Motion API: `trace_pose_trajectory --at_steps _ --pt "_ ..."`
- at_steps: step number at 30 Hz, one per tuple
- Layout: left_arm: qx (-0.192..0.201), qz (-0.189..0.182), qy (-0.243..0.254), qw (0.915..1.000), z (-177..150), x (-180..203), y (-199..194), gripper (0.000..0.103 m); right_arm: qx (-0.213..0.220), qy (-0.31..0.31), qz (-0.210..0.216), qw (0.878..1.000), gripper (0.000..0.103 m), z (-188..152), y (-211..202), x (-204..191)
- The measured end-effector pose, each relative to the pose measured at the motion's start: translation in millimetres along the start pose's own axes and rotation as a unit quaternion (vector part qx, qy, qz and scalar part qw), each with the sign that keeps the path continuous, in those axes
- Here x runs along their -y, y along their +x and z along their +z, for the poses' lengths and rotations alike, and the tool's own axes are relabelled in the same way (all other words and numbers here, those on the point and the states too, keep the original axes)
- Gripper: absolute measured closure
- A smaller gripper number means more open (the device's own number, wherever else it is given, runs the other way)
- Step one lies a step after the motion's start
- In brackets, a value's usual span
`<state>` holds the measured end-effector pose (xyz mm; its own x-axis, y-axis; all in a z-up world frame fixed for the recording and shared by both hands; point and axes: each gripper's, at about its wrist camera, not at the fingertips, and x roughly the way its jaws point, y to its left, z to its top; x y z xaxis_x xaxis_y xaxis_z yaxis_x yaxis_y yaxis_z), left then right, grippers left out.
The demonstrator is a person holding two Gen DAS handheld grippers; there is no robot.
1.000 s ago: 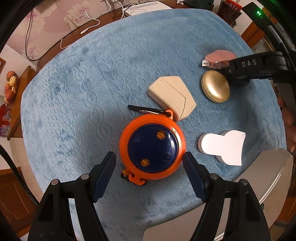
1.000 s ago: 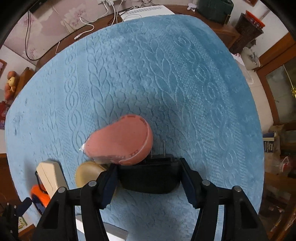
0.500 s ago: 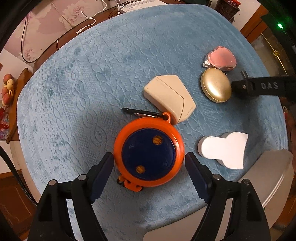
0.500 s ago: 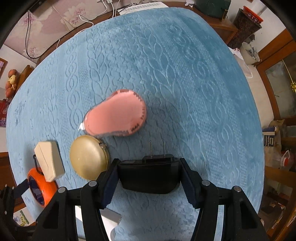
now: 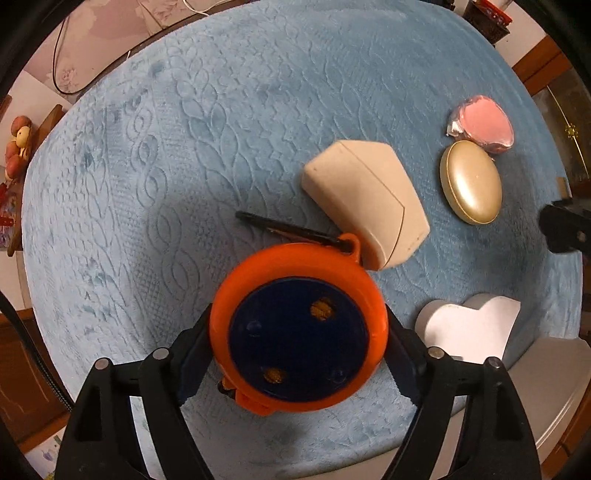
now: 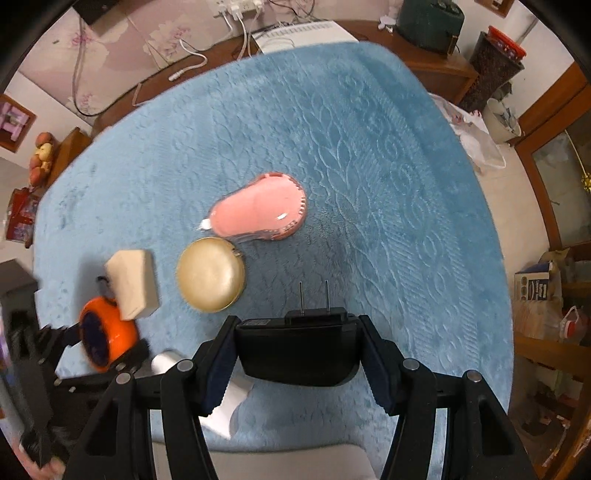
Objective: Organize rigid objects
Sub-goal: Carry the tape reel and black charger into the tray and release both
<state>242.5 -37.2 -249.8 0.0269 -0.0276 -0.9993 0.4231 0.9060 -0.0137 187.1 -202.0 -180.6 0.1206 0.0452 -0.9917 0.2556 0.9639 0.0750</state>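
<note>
The round orange case (image 5: 299, 332) with its dark blue face sits near the near edge of the tabletop (image 5: 221, 129), clamped between the fingers (image 5: 194, 354) of the left gripper (image 5: 298, 350), which press on its two sides; whether it is lifted off the blue cloth cannot be told. A black clip (image 5: 288, 230) runs from its orange loop out across the cloth. Just beyond it, touching the loop, lies a closed beige box (image 5: 364, 201); what it holds is hidden. Toward the right edge lie a closed gold oval case (image 5: 471, 182) and, just beyond and touching it, a pink item in clear wrap (image 5: 482, 123). A white heart-shaped box (image 5: 469, 332) sits at the near right edge, beside the orange case. The right gripper (image 6: 297, 354) has its fingers (image 6: 219, 369) clamped on a black plug adapter (image 6: 295, 347), its two metal prongs pointing toward the far edge, above the cloth near the gold case. Beyond the tabletop's far edge are white cables (image 6: 192, 55) and a white appliance (image 6: 303, 35).
</note>
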Motion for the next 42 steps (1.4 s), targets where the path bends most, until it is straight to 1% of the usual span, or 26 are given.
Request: trace_pose_trajectory --at_steps 4,6,8,9,10,14,16,18,20,23,24,26,28,32,34,37,42 --pt "0.005 0.018 0.001 0.9998 -5.2 -1.7 -5.2 0.02 0.022 -0.007 0.017 1.0 0.041 -11.8 -26.9 -1.7" --pt "0.012 0.028 -0.001 0.9995 -13.2 8.1 -14.7 0.02 0.033 -0.012 0.023 0.999 0.041 -12.4 -34.5 -4.7" --pt "0.021 0.028 -0.004 0.9994 -18.7 6.9 -27.4 0.02 0.043 -0.014 0.033 0.998 0.041 -18.8 -46.5 -2.8" --pt "0.028 0.027 -0.006 0.9992 -21.5 7.1 -34.5 0.02 0.045 -0.016 0.037 0.998 0.041 -13.1 -47.9 3.0" --pt "0.037 0.024 -0.006 0.999 -25.3 6.5 -42.6 0.02 0.051 -0.017 0.044 0.998 0.041 -19.4 -56.3 2.8" --pt "0.081 0.017 -0.002 0.9966 -45.5 7.3 -90.7 0.02 0.072 -0.03 0.056 0.995 0.041 -36.5 -79.9 5.7" --pt "0.099 0.019 0.01 0.9949 -58.6 10.4 -114.0 0.02 0.084 -0.043 0.06 0.994 0.041 -52.6 -95.1 4.9" --pt "0.126 0.018 0.027 0.9915 -77.5 13.0 -143.4 0.02 0.092 -0.055 0.067 0.992 0.041 -68.5 -108.7 4.8" --pt "0.144 0.016 0.04 0.9887 -93.4 13.1 -162.1 0.02 0.101 -0.068 0.068 0.99 0.041 -85.7 -121.4 6.2" --pt "0.172 0.0 0.055 0.9836 -122.1 24.9 -192.3 0.02 0.111 -0.089 0.066 0.988 0.041 -111.0 -132.9 7.4" --pt "0.176 -0.005 0.057 0.9828 -128.2 26.3 -196.2 0.02 0.113 -0.094 0.065 0.987 0.041 -119.4 -135.0 8.2" --pt "0.182 -0.018 0.06 0.9813 -141.4 24.6 -198.0 0.02 0.116 -0.105 0.06 0.986 0.04 -137.1 -137.0 10.4" --pt "0.184 -0.029 0.063 0.9804 -153.5 31.0 -203.4 0.02 0.119 -0.115 0.051 0.985 0.04 -151.7 -134.8 12.5" --pt "0.184 -0.04 0.069 0.9797 -176.6 45.8 -205.0 0.02 0.113 -0.132 0.047 0.984 0.04 -179.6 -119.4 15.5" --pt "0.18 -0.037 0.077 0.9799 -183.2 51.5 -196.9 0.02 0.098 -0.138 0.048 0.984 0.04 -195.0 -104.9 15.2" --pt "0.163 -0.041 0.089 0.9817 -193.9 63.8 -182.4 0.02 0.066 -0.144 0.047 0.986 0.04 -214.5 -80.5 13.0" --pt "0.137 -0.048 0.114 0.9829 -207.7 82.6 -156.6 0.02 0.014 -0.152 0.055 0.987 0.04 -236.1 -44.8 9.5"
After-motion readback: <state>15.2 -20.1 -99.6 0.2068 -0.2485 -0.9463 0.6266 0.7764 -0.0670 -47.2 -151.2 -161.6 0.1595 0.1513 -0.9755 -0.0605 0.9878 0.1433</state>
